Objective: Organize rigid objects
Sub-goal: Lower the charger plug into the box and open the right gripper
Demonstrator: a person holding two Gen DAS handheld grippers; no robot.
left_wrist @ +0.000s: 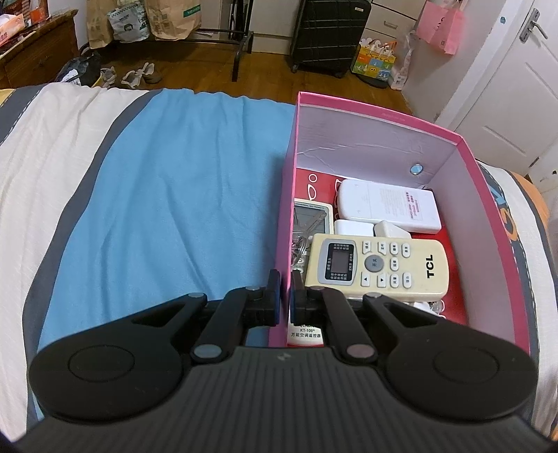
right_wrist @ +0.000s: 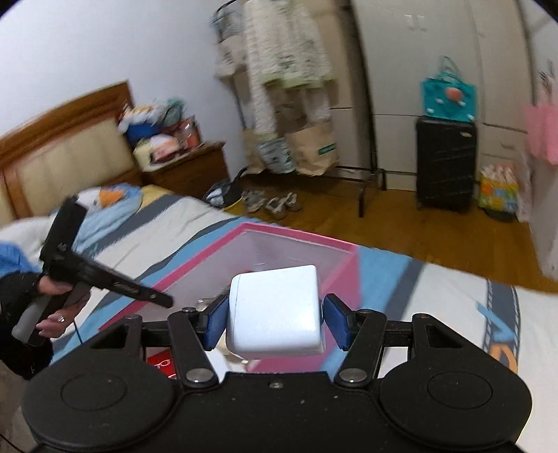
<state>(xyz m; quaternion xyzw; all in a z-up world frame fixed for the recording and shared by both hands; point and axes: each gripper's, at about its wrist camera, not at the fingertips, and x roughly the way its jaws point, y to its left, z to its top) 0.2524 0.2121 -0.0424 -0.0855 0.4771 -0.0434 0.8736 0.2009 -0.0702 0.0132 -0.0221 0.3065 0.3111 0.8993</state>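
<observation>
A pink shoebox (left_wrist: 383, 115) stands on the bed. Inside lie a cream TCL remote (left_wrist: 380, 266), a white flat device (left_wrist: 390, 205), small white adapters (left_wrist: 354, 228) and another remote (left_wrist: 310, 216) partly hidden at the left wall. My left gripper (left_wrist: 284, 296) is shut on the box's left wall near its front corner. In the right wrist view my right gripper (right_wrist: 275, 315) holds a white cube-shaped adapter (right_wrist: 279, 299) between its blue pads, in the air above the near side of the pink shoebox (right_wrist: 296, 237). A hand (right_wrist: 52, 313) grips the left gripper (right_wrist: 104, 278) there.
The box rests on a blue sheet (left_wrist: 167, 195) over a striped bedspread. Beyond the bed's edge are wooden floor, shoes (left_wrist: 139, 75), a black suitcase (left_wrist: 327, 31), a clothes rack with paper bags (right_wrist: 307, 150), a nightstand (right_wrist: 188, 170) and a white door (left_wrist: 505, 97).
</observation>
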